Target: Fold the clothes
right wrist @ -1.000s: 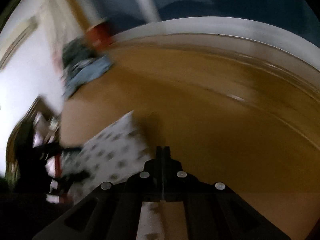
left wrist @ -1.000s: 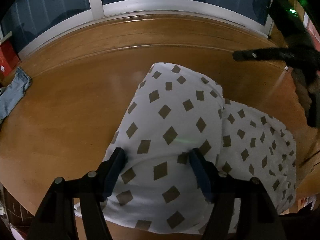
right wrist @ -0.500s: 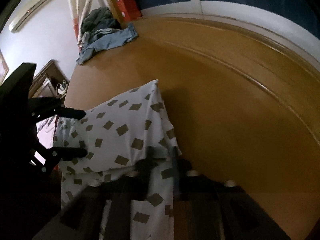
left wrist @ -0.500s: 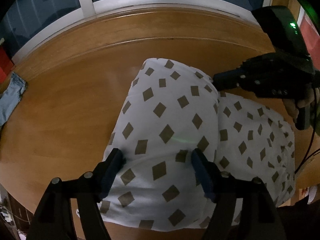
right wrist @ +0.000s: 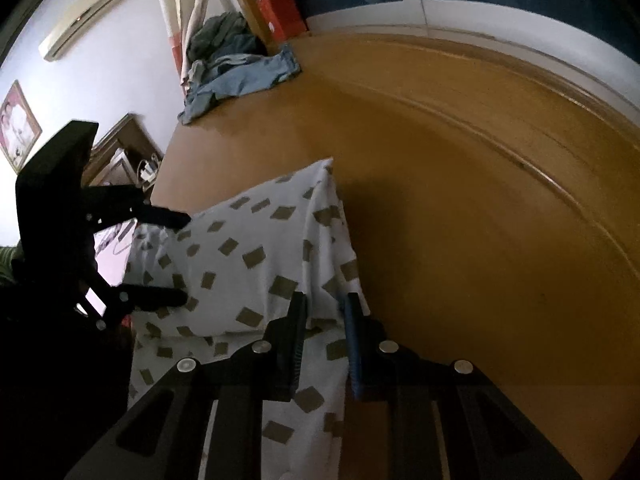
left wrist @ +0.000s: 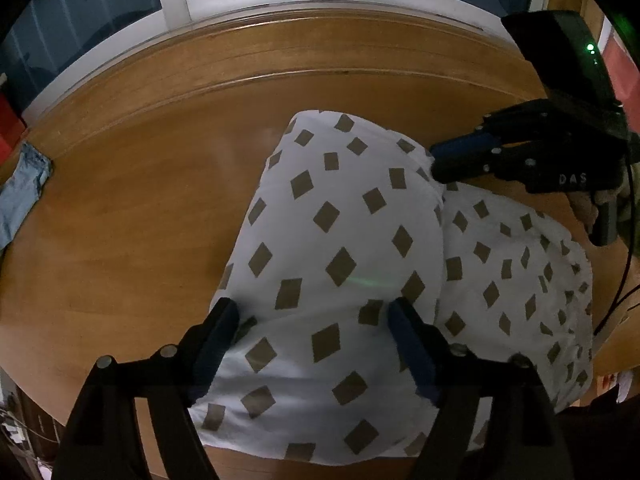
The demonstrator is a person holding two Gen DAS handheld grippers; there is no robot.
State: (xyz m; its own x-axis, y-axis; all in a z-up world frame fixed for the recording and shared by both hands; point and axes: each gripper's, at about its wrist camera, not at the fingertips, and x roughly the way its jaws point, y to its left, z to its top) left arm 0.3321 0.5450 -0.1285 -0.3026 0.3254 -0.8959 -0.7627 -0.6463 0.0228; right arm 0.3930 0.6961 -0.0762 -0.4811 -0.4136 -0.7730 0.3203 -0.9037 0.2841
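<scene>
The left gripper pointed steeply down at lower frame, jaws widening over the patterned garment; the right gripper, lower centre, narrowed astride its edge.

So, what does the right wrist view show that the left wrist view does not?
Only the right wrist view: a wall picture, an air conditioner and a dark clothes heap. Only the left wrist view: the right tongs, closing at the white patterned garment's far edge, seen from outside. Both: the garment, wooden table, jeans, and left tongs, opening over the cloth.
</scene>
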